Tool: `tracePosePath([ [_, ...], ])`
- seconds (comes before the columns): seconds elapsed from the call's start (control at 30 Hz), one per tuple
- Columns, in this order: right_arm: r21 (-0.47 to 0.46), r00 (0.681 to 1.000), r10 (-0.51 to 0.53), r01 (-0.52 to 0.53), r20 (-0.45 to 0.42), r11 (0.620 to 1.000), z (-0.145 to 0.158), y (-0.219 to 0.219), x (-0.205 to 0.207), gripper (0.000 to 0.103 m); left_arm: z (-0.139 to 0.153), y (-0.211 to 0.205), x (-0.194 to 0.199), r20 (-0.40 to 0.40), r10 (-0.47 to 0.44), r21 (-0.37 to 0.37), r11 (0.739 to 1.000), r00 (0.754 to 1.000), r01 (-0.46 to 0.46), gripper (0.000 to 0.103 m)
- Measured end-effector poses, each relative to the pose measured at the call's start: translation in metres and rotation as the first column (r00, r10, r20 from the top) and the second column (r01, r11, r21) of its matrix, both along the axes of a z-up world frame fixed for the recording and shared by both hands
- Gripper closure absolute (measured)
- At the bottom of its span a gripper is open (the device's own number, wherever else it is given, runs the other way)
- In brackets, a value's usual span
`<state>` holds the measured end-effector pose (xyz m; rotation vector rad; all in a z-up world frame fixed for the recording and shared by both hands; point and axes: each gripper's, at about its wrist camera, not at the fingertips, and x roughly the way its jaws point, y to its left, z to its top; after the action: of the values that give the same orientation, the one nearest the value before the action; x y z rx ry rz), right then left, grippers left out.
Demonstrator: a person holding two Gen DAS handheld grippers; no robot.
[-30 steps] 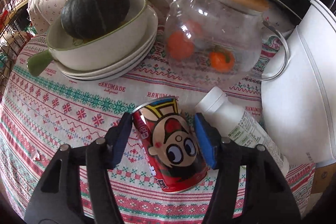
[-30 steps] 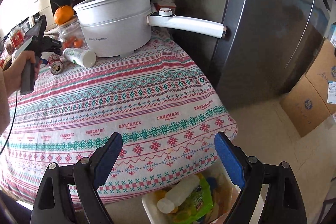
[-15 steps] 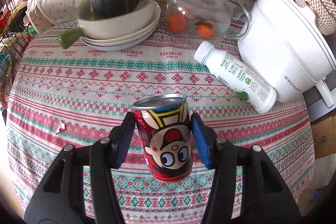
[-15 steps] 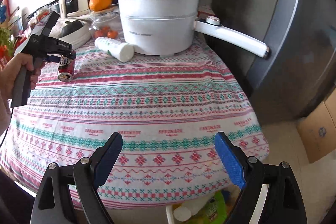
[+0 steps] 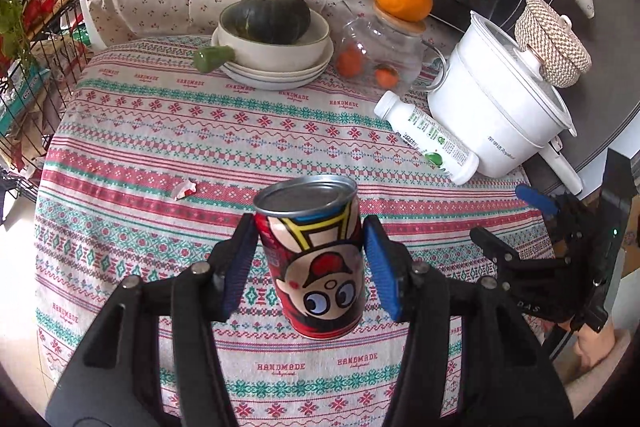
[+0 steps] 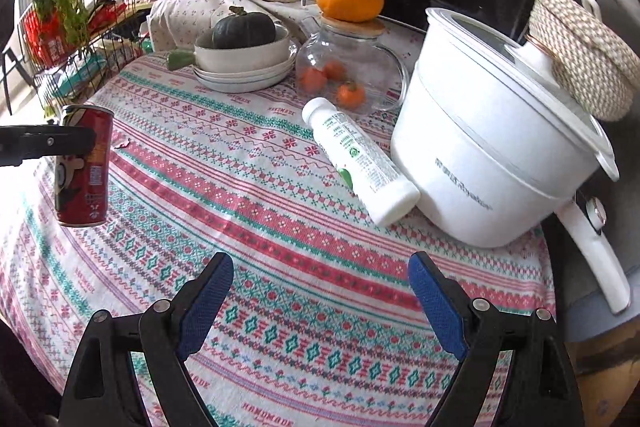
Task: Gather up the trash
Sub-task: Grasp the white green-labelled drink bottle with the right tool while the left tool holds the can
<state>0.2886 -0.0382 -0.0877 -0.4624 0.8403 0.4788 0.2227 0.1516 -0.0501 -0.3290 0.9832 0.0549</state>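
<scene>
My left gripper [image 5: 306,263] is shut on a red cartoon drink can [image 5: 314,259] and holds it above the patterned tablecloth [image 5: 160,147]; the can also shows at the left of the right wrist view [image 6: 84,167]. A white plastic bottle [image 6: 360,163] lies on its side against the white pot [image 6: 492,155]; it also shows in the left wrist view [image 5: 428,137]. A small red-white paper scrap [image 5: 185,189] lies on the cloth. My right gripper [image 6: 320,311] is open and empty above the cloth, short of the bottle.
A glass teapot [image 6: 348,71] with an orange on its lid, a stack of bowls holding a dark squash [image 6: 244,55], and a woven basket [image 6: 580,51] stand at the back. A wire rack [image 6: 72,39] is at the left.
My left gripper has lifted the can higher and drawn it back from the table's rear. My right gripper has swung from the table's front edge toward the bottle and pot.
</scene>
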Motion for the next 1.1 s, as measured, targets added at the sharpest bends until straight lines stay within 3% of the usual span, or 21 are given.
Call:
tracePosePath([
  [0.2,-0.100,0.993,0.110,-0.106,0.033,0.989,-0.014,0.048,0.050,0.014,-0.005,0.012,0.000,-0.021,-0.009,0.005,1.000,1.000,0.009,0.048],
  [0.27,-0.146,0.989,0.142,-0.135,0.040,0.980,-0.023,0.060,0.064,0.014,-0.008,0.017,0.001,-0.034,0.003,-0.031,0.999,0.999,-0.004,0.048],
  [0.57,-0.222,0.987,0.162,-0.159,-0.006,0.962,-0.058,0.084,0.116,0.019,-0.011,0.019,0.006,-0.050,-0.020,-0.052,0.998,0.999,0.017,0.048],
  [0.8,-0.255,0.990,0.139,-0.127,0.032,0.959,-0.062,0.080,0.103,0.035,-0.012,0.020,0.004,-0.059,-0.021,-0.077,0.997,0.998,0.016,0.047],
  [1.0,-0.316,0.991,0.130,-0.135,-0.037,0.939,-0.060,0.076,0.076,0.052,-0.008,0.013,-0.004,-0.053,-0.037,-0.148,0.989,0.998,0.029,0.048],
  [1.1,-0.288,0.992,0.102,-0.118,-0.072,0.950,-0.052,0.069,0.072,0.054,-0.002,0.009,-0.009,-0.035,-0.049,-0.151,0.988,0.998,0.043,0.048],
])
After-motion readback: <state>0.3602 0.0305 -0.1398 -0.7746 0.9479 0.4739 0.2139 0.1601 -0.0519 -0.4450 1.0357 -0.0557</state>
